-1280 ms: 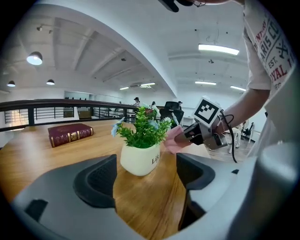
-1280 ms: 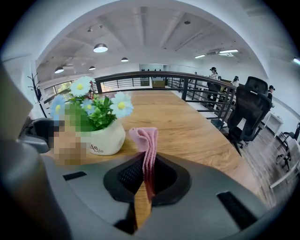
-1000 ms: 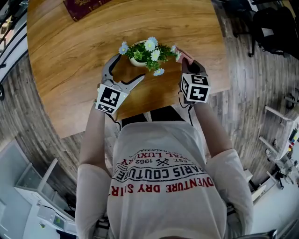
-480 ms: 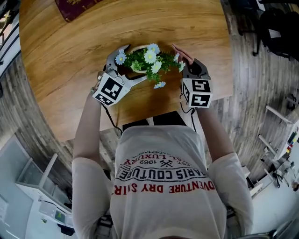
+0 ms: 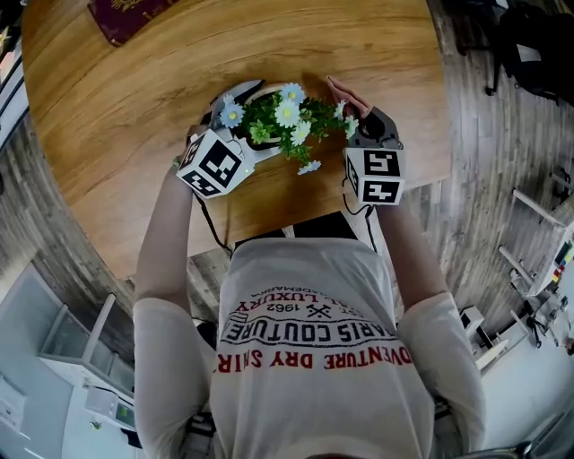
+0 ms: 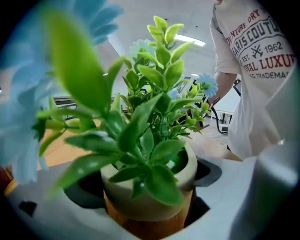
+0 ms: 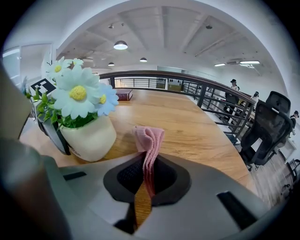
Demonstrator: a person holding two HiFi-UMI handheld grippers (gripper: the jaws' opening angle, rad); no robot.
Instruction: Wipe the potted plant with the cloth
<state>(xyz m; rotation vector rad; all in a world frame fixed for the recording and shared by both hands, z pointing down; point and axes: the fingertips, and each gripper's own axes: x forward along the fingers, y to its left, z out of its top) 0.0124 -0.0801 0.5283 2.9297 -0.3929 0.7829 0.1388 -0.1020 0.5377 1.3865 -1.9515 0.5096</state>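
Note:
A small cream pot of green leaves with white and pale blue daisies stands on the round wooden table. My left gripper has just been opening its jaws and stands wide open, one jaw on each side of the pot. I cannot make out the pads pressing on it. Leaves fill the left gripper view. My right gripper is shut on a folded pink cloth, which sticks out just right of the pot. From the head view the cloth sits beside the flowers.
A dark red book lies at the table's far left. The table's near edge runs just behind both grippers. Beyond the table's right side are a railing and a black office chair.
My left gripper has moved forward, so the pot now sits between its jaws instead of at their tips. The right gripper with the cloth has crept slightly closer to the flowers.

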